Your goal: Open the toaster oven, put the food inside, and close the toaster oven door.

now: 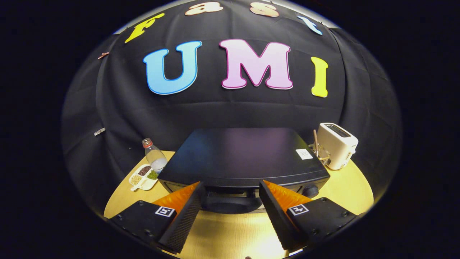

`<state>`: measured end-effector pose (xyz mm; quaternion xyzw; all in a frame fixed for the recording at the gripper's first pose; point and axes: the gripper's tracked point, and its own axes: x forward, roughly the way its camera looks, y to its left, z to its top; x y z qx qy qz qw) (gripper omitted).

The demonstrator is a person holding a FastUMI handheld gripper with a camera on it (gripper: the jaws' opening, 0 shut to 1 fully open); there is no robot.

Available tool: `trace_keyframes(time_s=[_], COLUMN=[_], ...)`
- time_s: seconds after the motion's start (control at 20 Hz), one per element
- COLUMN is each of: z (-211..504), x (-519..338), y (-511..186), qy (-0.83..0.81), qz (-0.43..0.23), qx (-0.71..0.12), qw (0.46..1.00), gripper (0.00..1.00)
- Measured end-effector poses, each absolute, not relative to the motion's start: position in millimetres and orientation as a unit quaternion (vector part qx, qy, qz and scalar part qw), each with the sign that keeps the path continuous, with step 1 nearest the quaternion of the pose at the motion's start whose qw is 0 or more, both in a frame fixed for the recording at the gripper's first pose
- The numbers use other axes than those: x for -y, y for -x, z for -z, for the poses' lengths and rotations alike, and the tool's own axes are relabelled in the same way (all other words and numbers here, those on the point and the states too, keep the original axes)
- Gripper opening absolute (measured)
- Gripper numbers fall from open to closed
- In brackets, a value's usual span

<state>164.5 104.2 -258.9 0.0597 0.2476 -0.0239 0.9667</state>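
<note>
A black toaster oven (244,154) stands on the wooden table just ahead of me; I look down on its flat top. My gripper (231,189) is open, its fingertips right at the upper front edge of the oven. Between and below the fingertips shows the oven's front, with a dark rounded part that may be the door handle (231,205). A control knob (312,190) sits at the oven's front right corner. I cannot tell whether the door is open or shut. A white divided dish of food (143,177) lies left of the oven.
A clear bottle with a red cap (154,155) stands beside the divided dish at the oven's left. A white pop-up toaster (337,145) and a small wire rack (320,151) stand at the oven's right. The light wooden table (230,233) extends under my fingers.
</note>
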Motion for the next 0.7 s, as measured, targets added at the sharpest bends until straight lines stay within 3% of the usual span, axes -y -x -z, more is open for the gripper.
trace_keyframes(time_s=[0.7], z=[280], x=[-106], y=[-134], qy=[-0.055], qz=[0.037], qx=[-0.269], qw=[0.961], gripper=[0.99])
